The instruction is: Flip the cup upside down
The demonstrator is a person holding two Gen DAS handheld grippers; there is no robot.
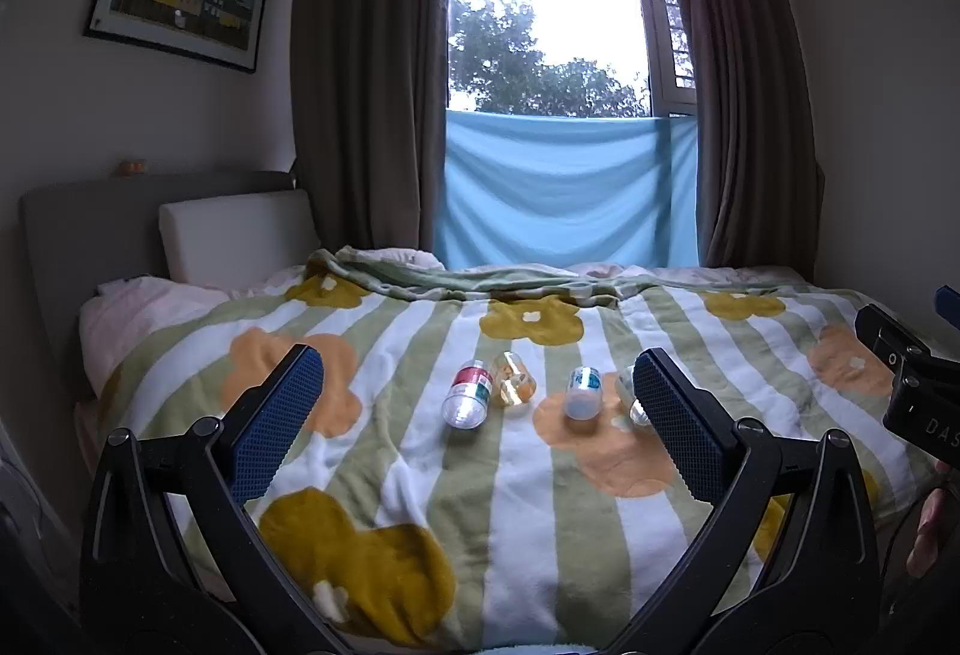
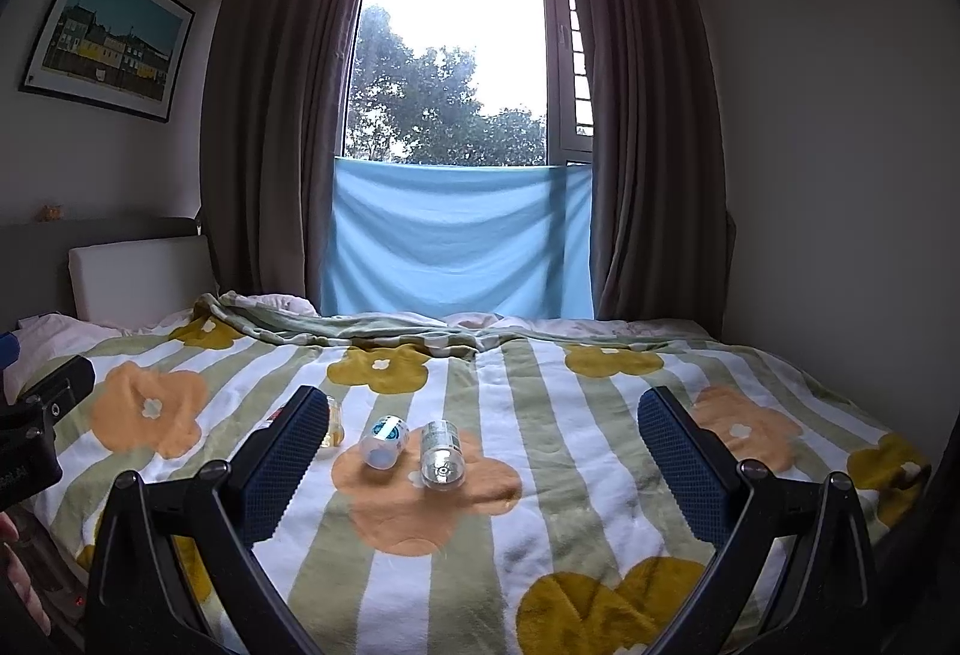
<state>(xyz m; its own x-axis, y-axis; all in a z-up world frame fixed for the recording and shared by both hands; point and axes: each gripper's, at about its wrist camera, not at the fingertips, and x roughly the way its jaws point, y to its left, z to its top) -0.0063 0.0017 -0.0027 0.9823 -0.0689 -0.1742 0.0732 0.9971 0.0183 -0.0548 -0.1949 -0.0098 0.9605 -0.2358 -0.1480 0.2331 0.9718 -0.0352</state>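
While four small clear cups are lying on their sides near the middle of both frames, each long axis is running roughly toward the camera. In the left wrist view, the red-labelled cup [image 1: 467, 394] and the orange-printed cup [image 1: 514, 380] are lying just beside each other, and the blue-labelled cup [image 1: 583, 392] is lying to their right. The plain clear cup [image 2: 441, 454] is showing its round end to the right wrist camera; in the left view a finger is hiding most of it. All are resting on a striped floral blanket [image 1: 528, 505] covering a bed below a curtained window [image 2: 456, 54]. Both the left gripper [image 1: 474, 415] and the right gripper [image 2: 480, 457] are hovering with fingers spread wide, holding nothing.
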